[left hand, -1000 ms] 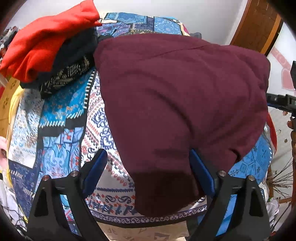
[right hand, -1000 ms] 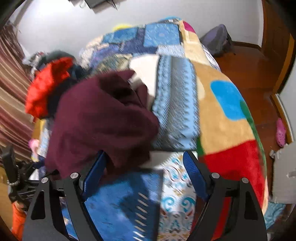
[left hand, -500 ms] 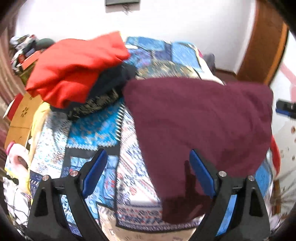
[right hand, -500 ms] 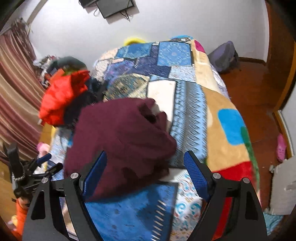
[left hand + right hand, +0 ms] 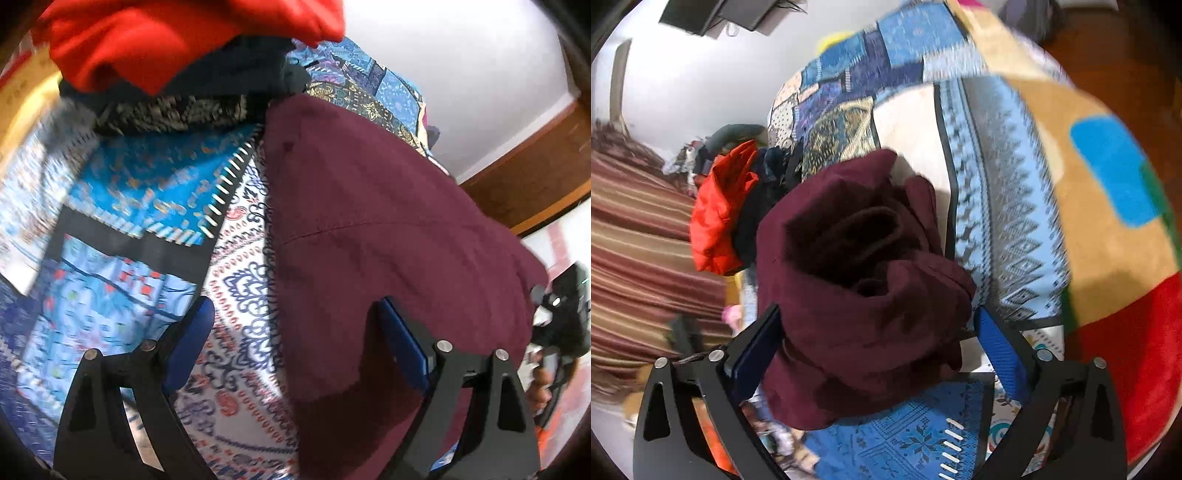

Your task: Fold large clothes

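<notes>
1. The maroon garment [image 5: 388,229] is lying folded on the patterned bedspread [image 5: 147,192], just beside the stack of red and dark clothes [image 5: 177,48] at the far left of the bed.

2. The left gripper [image 5: 295,343] is standing with its jaws wide apart and gripping nothing. In the left wrist view the near edge of the garment is running between the two pads, so the cloth is lying ahead and toward the right-hand pad, while the left-hand pad is hanging over bare bedspread.

3. The right gripper [image 5: 882,339] has just been opening its jaws. The bunched end of the maroon garment [image 5: 857,280] is sitting between them, and the right-hand pad is standing clear of it. Whether the left-hand pad is touching the cloth I cannot tell.

4. The garment's long axis is running from one gripper to the other, the grippers facing each other from its opposite ends; the right gripper is showing at the right edge of the left wrist view.

5. My judgement: the right gripper is the nearer one, its end being thick and rumpled.
</notes>
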Demonstrator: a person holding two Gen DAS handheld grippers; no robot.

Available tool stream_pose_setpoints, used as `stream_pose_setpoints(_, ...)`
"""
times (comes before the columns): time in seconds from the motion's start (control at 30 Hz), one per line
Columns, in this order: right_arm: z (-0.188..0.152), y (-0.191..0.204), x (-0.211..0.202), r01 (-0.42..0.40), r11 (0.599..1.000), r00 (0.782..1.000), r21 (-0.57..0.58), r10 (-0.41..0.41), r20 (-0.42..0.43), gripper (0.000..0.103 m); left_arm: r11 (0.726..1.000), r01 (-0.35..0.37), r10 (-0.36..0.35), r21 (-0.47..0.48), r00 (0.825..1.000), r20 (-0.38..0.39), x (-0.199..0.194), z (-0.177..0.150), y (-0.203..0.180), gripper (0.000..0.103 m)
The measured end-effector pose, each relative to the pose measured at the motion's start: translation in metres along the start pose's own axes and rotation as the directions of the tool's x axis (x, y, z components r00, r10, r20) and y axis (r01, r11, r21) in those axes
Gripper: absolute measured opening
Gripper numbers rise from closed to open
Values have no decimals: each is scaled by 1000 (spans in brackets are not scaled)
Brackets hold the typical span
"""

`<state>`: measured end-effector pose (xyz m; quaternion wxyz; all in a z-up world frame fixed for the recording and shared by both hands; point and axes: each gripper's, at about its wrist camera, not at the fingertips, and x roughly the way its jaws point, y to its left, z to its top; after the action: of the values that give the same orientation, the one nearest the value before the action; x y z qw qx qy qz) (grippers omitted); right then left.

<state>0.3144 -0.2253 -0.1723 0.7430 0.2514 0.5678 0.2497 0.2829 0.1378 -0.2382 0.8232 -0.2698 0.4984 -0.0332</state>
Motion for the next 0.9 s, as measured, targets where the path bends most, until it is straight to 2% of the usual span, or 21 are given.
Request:
stream_pose_setpoints(0.07,2,-7,5,-50,998,998,26,51,-32,102,999,38,-38,-37,999,-18,6,5,5,90)
stream_pose_setpoints(0.2,8,-9,14,-86,995,994,50,89,-60,102,986,122,-130,-112,989,-70,24,13,12,91)
stream_pose_setpoints(0.3,14,-1,25,-73,997,994,40,76,-80,102,975,158,-173,-157,981,-87,35,19,14,95)
stream_pose_setpoints(0.43,17,7,41,-22,1000,994,12,24,-104,103,977,165,-178,-135,980,-88,41,26,4,96)
stream_pose_setpoints(0.57,20,13,43,-11,1000,995,-6,10,-103,102,961,227,-244,-160,965,-96,49,34,1,95)
stream_pose_setpoints(0.63,19,13,42,-15,1000,995,0,15,-102,99,954,258,-275,-151,956,-105,50,35,-9,91)
stream_pose_setpoints(0.7,19,9,38,-23,1000,995,0,23,-99,93,969,225,-235,-105,967,-98,47,35,-17,83)
stream_pose_setpoints(0.73,17,10,36,-29,1000,995,-1,28,-98,87,972,216,-224,-91,970,-92,44,34,-20,80)
stream_pose_setpoints(0.87,18,18,28,-41,999,995,-26,39,-89,63,972,224,-228,-68,971,-67,26,36,-24,51)
stream_pose_setpoints(0.9,18,21,26,-41,999,996,-31,38,-86,61,973,223,-226,-57,972,-63,20,37,-26,44)
